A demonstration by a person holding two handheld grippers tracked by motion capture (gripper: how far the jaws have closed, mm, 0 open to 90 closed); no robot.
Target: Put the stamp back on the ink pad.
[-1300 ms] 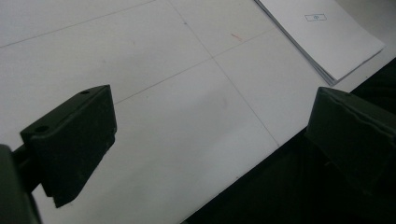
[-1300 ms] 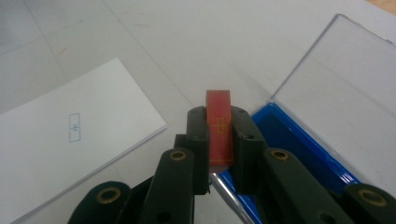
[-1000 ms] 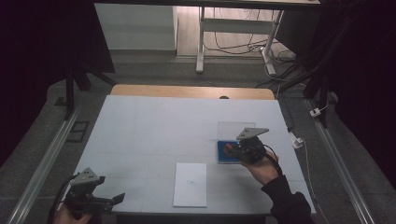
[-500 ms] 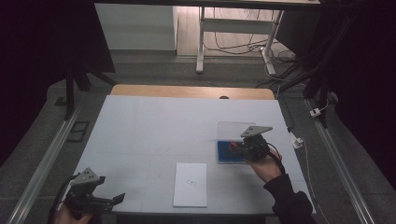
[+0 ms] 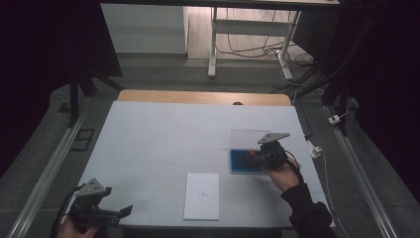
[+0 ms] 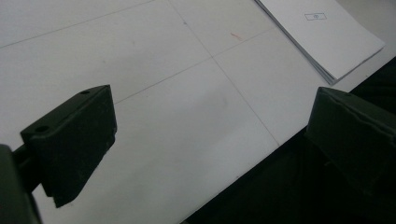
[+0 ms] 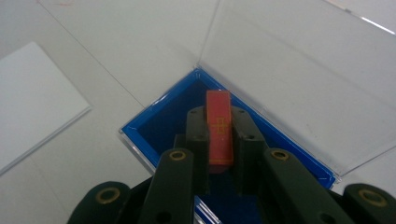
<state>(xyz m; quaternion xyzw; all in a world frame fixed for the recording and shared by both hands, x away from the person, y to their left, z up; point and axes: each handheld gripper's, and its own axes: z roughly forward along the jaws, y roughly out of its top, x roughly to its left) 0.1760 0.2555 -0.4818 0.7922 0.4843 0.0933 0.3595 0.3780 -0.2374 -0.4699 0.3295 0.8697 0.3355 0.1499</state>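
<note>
A shallow blue box (image 7: 159,122) with a clear lid (image 7: 299,79) swung open behind it lies at the table's right; in the high view the blue box (image 5: 241,161) sits under my right hand. My right gripper (image 7: 219,116) is shut on a small red block (image 7: 218,127) with yellow markings, held over the box's inside. The right gripper (image 5: 258,154) reaches in from the box's right side. My left gripper (image 5: 119,212) stands open at the table's front left corner, its jaws wide apart in the left gripper view (image 6: 210,140) with nothing between them.
A white stack of paper (image 5: 202,195) lies near the front edge at mid table, also in the left gripper view (image 6: 322,32) and the right gripper view (image 7: 32,98). The white table (image 5: 168,134) ends at a wooden strip (image 5: 198,96) at the back.
My right gripper has shifted slightly right and back over the blue box. The left gripper has stayed put.
</note>
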